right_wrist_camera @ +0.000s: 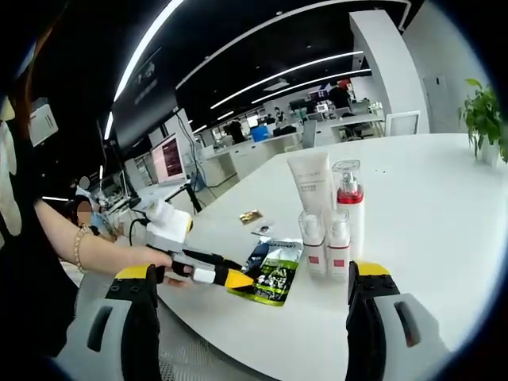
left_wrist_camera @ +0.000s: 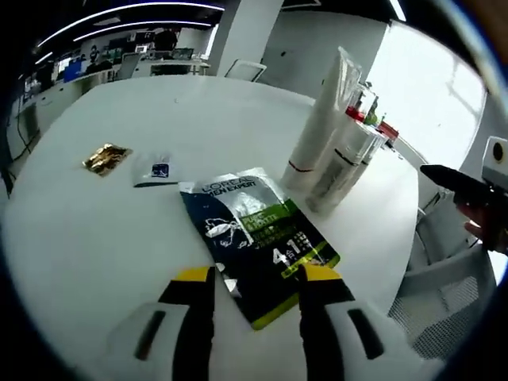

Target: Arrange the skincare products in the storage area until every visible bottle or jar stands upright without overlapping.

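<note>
Long ceiling strip lights (right_wrist_camera: 262, 79) give the room a cool, even brightness, and they bow into arcs near the edges of both fisheye views. In the left gripper view a window (left_wrist_camera: 432, 99) behind the tubes (left_wrist_camera: 329, 135) is blown out to white. The white table (left_wrist_camera: 95, 238) shows soft glare and only faint shadows. The sachet (left_wrist_camera: 258, 238) catches a sheen. Distant desks look small and soft; near jaws are slightly blurred.
</note>
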`<state>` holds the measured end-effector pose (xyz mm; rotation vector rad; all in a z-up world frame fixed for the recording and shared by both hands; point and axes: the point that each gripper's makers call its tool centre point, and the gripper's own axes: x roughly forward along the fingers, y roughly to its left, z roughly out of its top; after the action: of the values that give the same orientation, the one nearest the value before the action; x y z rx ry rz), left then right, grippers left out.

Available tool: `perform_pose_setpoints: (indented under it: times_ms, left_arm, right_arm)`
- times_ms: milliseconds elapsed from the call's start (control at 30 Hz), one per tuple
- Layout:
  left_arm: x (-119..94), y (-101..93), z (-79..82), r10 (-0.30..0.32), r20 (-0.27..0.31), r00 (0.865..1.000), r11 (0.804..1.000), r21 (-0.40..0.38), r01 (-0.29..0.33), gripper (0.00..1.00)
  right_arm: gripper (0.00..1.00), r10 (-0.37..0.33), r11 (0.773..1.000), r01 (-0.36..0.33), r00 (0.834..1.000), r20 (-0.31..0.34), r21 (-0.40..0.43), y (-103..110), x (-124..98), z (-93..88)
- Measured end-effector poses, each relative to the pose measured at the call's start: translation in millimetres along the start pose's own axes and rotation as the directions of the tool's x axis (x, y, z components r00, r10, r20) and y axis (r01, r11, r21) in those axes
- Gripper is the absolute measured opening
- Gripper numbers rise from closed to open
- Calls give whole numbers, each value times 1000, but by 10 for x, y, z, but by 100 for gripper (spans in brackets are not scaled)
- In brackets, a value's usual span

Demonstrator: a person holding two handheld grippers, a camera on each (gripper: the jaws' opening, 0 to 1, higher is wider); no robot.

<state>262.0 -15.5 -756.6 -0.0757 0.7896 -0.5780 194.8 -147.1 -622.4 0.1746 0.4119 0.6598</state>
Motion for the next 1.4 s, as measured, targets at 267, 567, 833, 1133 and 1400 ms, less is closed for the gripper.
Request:
perform_pose_setpoints:
  times_ms: [267, 567, 833, 1133, 1400]
  left_arm:
    - [-13, -15, 6, -6, 3, 1000, 999, 52, 6, 42]
    - [-123, -2, 40, -3, 5, 1000, 996, 84, 3, 51]
    - [-366, -33, 48, -8, 17, 1000, 998, 60, 7, 74]
    - [-686, 126, -23, 18, 34, 999, 999, 38, -19, 87]
    - [-980, 267, -43, 64, 60, 996, 997, 32, -66, 94]
  right_arm:
    - [100, -1, 1000, 1, 1000, 1, 0, 2, 4, -1]
    - [100, 1, 1000, -1, 1000, -5, -11, 17, 4, -5]
    - [100, 16, 1000, -17, 1000, -14, -21, 37, 11, -24]
    - [100, 33, 999, -34, 999, -14, -33, 53, 46, -25]
    - [100, 45, 999, -46, 998, -32, -26, 58, 66, -55]
